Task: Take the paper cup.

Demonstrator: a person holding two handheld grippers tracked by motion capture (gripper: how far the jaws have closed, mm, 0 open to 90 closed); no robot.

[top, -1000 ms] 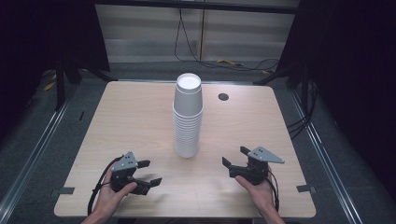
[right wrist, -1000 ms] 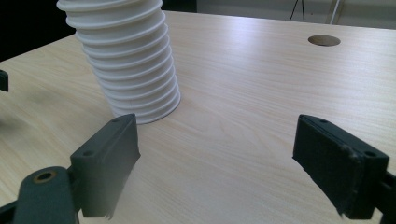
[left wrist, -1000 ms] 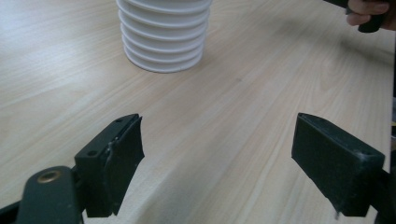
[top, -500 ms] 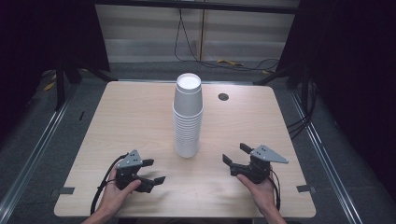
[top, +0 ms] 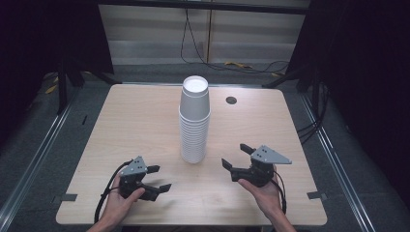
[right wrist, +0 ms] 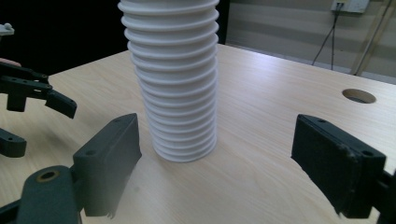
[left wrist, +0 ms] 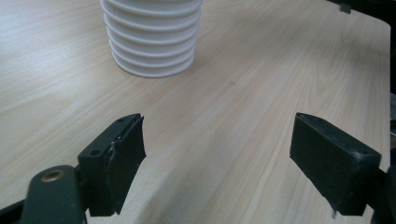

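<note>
A tall stack of white paper cups (top: pixel 195 121) stands upright at the middle of the wooden table (top: pixel 121 125). My left gripper (top: pixel 163 177) rests low near the front left, held by a hand, jaws apart with nothing between them. In the left gripper view the left gripper (left wrist: pixel 217 168) faces the foot of the cup stack (left wrist: pixel 152 42) across bare wood. My right gripper (top: pixel 233 154) hovers at the front right, open and empty. In the right gripper view the right gripper (right wrist: pixel 217 163) frames the cup stack (right wrist: pixel 175 84), which stands a little beyond the jaws, and the left gripper (right wrist: pixel 46 126) shows farther off.
A round cable hole (top: pixel 231 100) lies in the tabletop behind and right of the stack, and the hole (right wrist: pixel 358 95) also appears in the right gripper view. Dark curtains and metal floor rails flank the table. Cables run along the wall behind.
My right gripper has risen a little off the table. The left gripper and the cup stack have stayed where they were.
</note>
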